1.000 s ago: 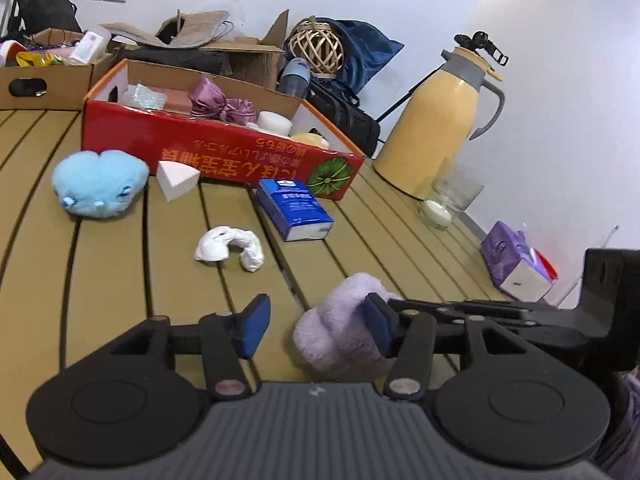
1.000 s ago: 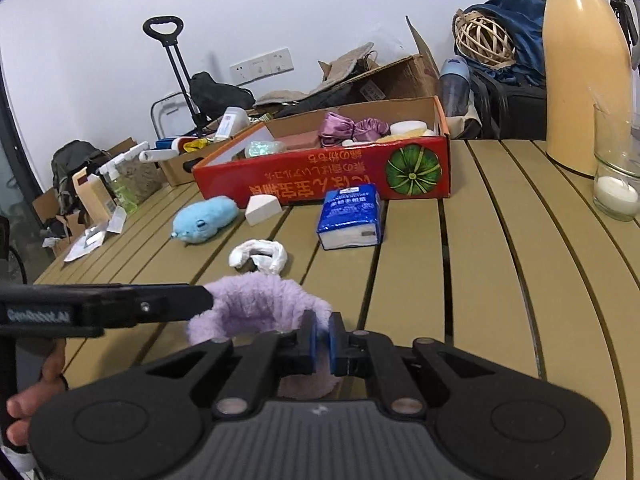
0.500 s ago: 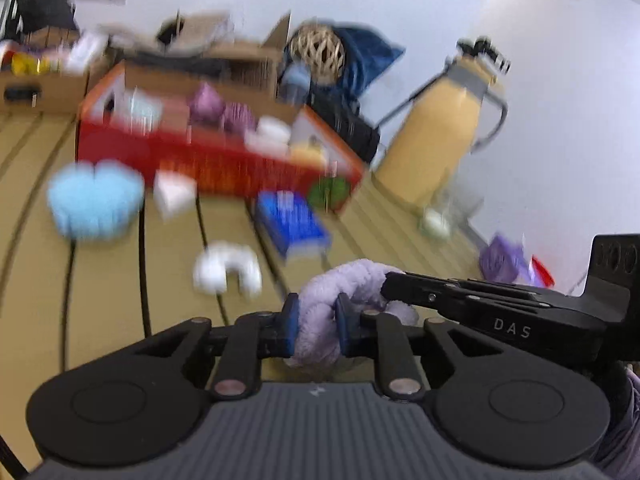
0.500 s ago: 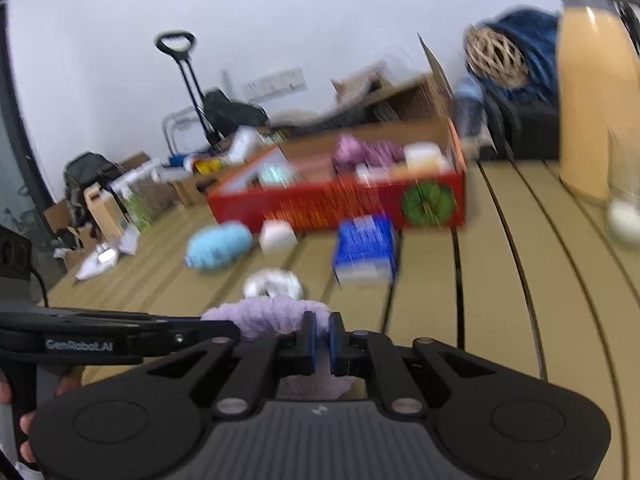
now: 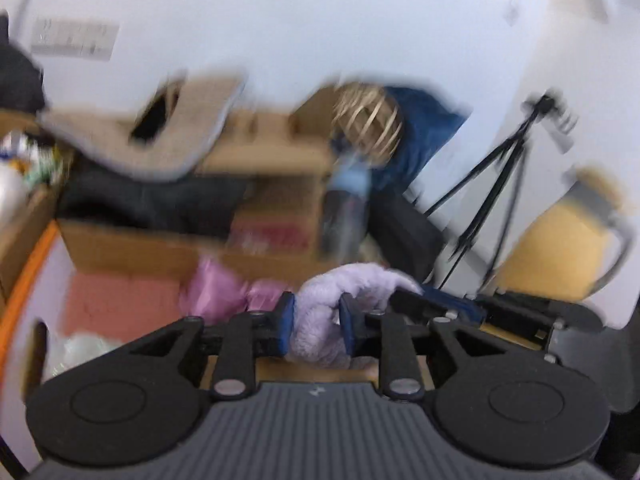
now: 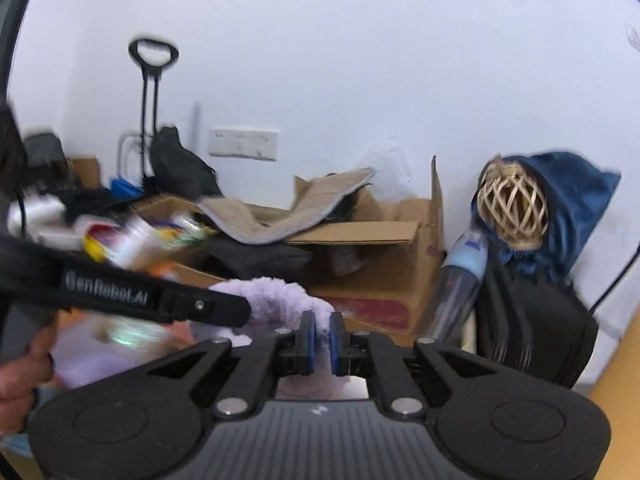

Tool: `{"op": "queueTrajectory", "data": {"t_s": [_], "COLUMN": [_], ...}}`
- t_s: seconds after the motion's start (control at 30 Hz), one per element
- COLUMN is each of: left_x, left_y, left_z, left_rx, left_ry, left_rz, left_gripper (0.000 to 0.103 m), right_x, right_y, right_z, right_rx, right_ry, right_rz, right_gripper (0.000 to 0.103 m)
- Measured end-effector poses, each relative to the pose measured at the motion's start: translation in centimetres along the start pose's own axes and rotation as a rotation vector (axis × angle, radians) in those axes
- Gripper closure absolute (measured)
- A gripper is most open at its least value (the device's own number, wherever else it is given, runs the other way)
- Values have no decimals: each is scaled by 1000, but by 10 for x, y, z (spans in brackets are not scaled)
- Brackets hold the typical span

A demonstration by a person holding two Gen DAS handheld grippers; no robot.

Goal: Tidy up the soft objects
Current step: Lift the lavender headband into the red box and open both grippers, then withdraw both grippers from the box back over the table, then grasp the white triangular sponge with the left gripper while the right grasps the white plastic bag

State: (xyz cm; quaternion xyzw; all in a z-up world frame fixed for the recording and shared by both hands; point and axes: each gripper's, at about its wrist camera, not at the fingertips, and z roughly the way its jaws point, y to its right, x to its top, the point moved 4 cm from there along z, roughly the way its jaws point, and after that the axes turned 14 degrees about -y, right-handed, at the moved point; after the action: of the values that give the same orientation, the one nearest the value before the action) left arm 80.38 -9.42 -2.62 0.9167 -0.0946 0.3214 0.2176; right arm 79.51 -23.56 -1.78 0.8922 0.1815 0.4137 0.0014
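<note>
White wall behind; blurred cardboard boxes (image 6: 372, 236) and woven rattan ball (image 6: 514, 210) beyond both tongs. Fluffy lilac fabric loop (image 5: 320, 320) bridges them: left gripper (image 5: 316, 326) pinching it, jaws easing apart; right gripper (image 6: 322, 338) clenched on its edge.

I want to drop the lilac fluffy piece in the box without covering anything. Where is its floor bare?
The bare patch is the pinkish box floor, bordered by the orange-edged left wall, the pink fabric bundle and, nearer the camera, the clear plastic item. Around the bundle it is crowded; blur hides the rest.
</note>
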Motion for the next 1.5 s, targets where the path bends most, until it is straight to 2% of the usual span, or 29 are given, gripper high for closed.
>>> {"op": "queueTrajectory", "data": {"t_s": [0.07, 0.1, 0.17, 0.2, 0.23, 0.27, 0.33, 0.47, 0.57, 0.67, 0.73, 0.83, 0.9, 0.93, 1.03, 1.1, 1.13, 1.23, 1.33, 1.4, 1.5], "left_x": [-9, -14, -20, -20, -18, -16, -11, -3, -7, -18, -26, -67, -107, -134, -201, -240, -263, -311, -345, -358, -362], "left_y": [0, -1, 0, 0, 0, 0, 2, 12, 17, 24, 30, 40, 49, 53, 61, 66, 70, 74, 69, 67, 67], "left_z": [27, 32, 34, 31, 26, 20, 2, -60, -111, -156, -180, -226, -251, -262, -284, -295, -300, -305, -314, -318, -317], "left_rx": [66, 69, 32, 28, 37, 40, 50, 78, 113, 160, 182, 210, 223, 221, 223, 277, 319, 382, 344, 316, 321], "left_ry": [-131, -166, -199, -192, -186, -181, -152, -58, -7, 36, 59, 142, 223, 256, 286, 324, 350, 347, 323, 316, 305], "left_rz": [38, 45, 54, 56, 53, 50, 37, 67, 97, 119, 127, 141, 169, 172, 158, 164, 184, 203, 120, 109, 110], "left_gripper": [77, 70, 62, 61, 61, 60, 58, 46, 42, 35, 34, 27, 15, 14, 11, 1, 0, 0, 0, 0, 0], "right_x": [-12, -18, -24, -24, -23, -21, -16, 1, 8, 10, 7, -14, -46, -59, -107, -141, -157, -208, -244, -262, -273], "right_y": [0, 0, 2, 5, 8, 12, 21, 36, 40, 36, 32, 17, 1, -8, -35, -55, -65, -97, -123, -136, -149], "right_z": [33, 43, 46, 46, 43, 38, 24, -38, -90, -138, -165, -209, -242, -251, -277, -288, -291, -295, -308, -319, -331], "right_rx": [20, 37, 57, 72, 85, 106, 131, 135, 115, 85, 74, 49, 59, 68, 85, 90, 85, 71, 71, 99, 102], "right_ry": [-191, -262, -289, -296, -295, -288, -270, -179, -117, -67, -41, 22, 95, 111, 141, 172, 185, 149, 121, 117, 111], "right_rz": [-42, -59, -59, -54, -39, -9, 43, 111, 129, 123, 127, 135, 125, 121, 139, 156, 163, 183, 201, 211, 194], "right_gripper": [93, 92, 89, 82, 71, 67, 66, 66, 65, 59, 59, 55, 47, 45, 45, 42, 40, 39, 39, 38, 36]}}
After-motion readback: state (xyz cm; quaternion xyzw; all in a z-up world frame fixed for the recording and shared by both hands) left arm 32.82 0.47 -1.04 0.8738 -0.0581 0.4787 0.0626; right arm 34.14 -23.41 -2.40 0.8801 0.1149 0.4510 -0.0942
